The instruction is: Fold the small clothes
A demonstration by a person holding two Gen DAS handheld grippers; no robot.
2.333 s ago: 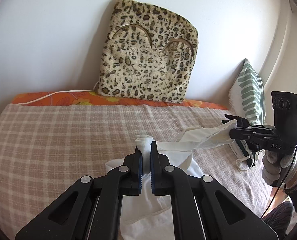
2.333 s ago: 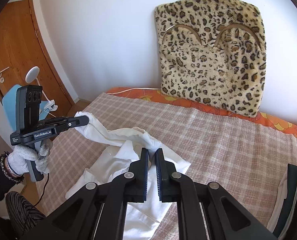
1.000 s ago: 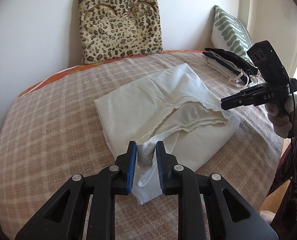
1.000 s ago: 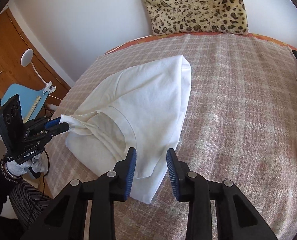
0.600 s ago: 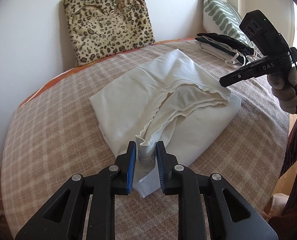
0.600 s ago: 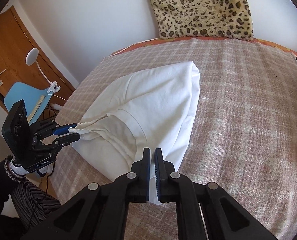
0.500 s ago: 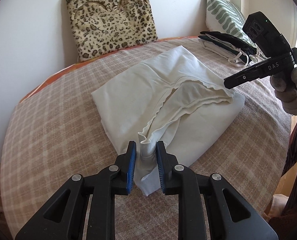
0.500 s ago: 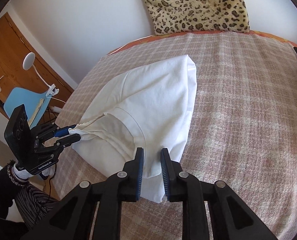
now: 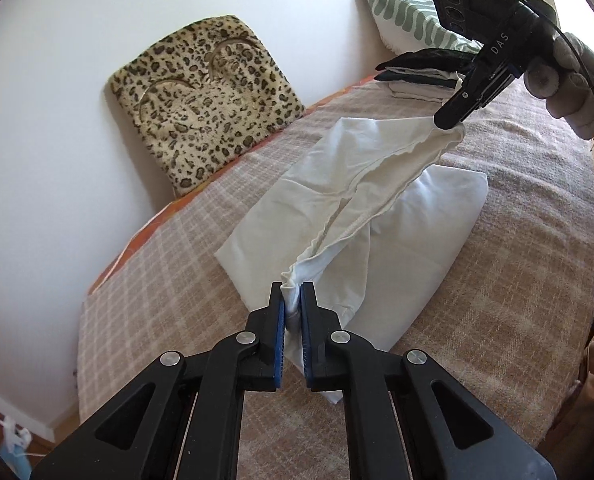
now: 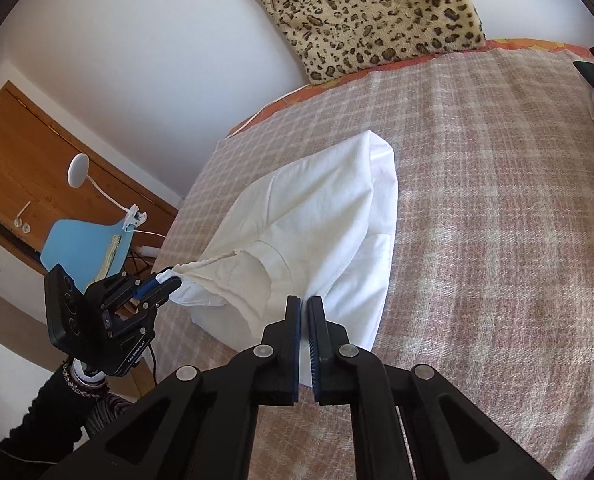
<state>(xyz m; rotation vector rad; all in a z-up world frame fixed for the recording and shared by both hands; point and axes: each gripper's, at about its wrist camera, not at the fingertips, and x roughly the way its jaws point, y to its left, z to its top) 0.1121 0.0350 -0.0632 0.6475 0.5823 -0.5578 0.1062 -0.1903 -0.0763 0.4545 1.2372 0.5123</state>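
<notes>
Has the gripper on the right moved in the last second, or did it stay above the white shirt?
Yes. The right gripper closed on the white shirt's near edge and lifted it off the plaid bedspread.

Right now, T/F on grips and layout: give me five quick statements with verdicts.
1. The left gripper is shut on the white garment. True.
2. The right gripper has its jaws wide open. False: shut on the white garment's edge.
3. The garment lies on a checked blanket. True.
4. The leopard cushion lies flat on the blanket. False: it leans against the wall.
5. The garment is black. False: white.
</notes>
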